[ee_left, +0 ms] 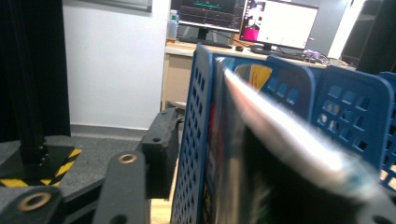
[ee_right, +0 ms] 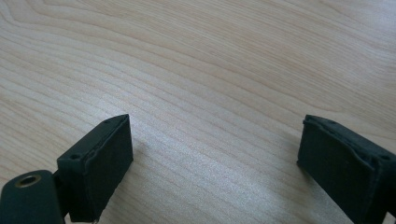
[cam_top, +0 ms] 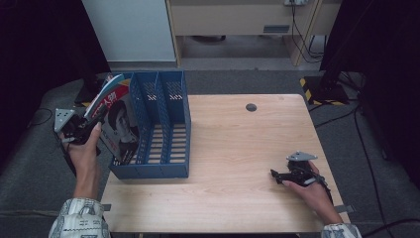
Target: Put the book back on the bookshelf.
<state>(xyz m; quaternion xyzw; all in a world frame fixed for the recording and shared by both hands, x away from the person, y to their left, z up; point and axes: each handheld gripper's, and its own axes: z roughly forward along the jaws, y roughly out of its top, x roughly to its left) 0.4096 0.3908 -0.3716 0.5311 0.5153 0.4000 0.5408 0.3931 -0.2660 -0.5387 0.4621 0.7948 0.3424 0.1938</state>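
A blue file rack [cam_top: 168,144] with three slots stands on the left part of the wooden table [cam_top: 237,148]. A magazine [cam_top: 119,124] with a face on its cover leans in the leftmost slot, its top tipped out to the left. My left gripper [cam_top: 96,119] is at the magazine's upper edge, jaws apart. In the left gripper view one black finger [ee_left: 159,149] stands just outside the rack's wall [ee_left: 194,140], and the glossy magazine [ee_left: 280,140] hides the other finger. My right gripper [cam_top: 275,174] rests low at the table's right front, open [ee_right: 212,140] over bare wood.
A round cable hole [cam_top: 251,107] sits near the table's far edge. A stand base with yellow-black stripes [cam_top: 322,91] is on the floor at the back right. A desk with monitors [ee_left: 261,23] stands behind the rack.
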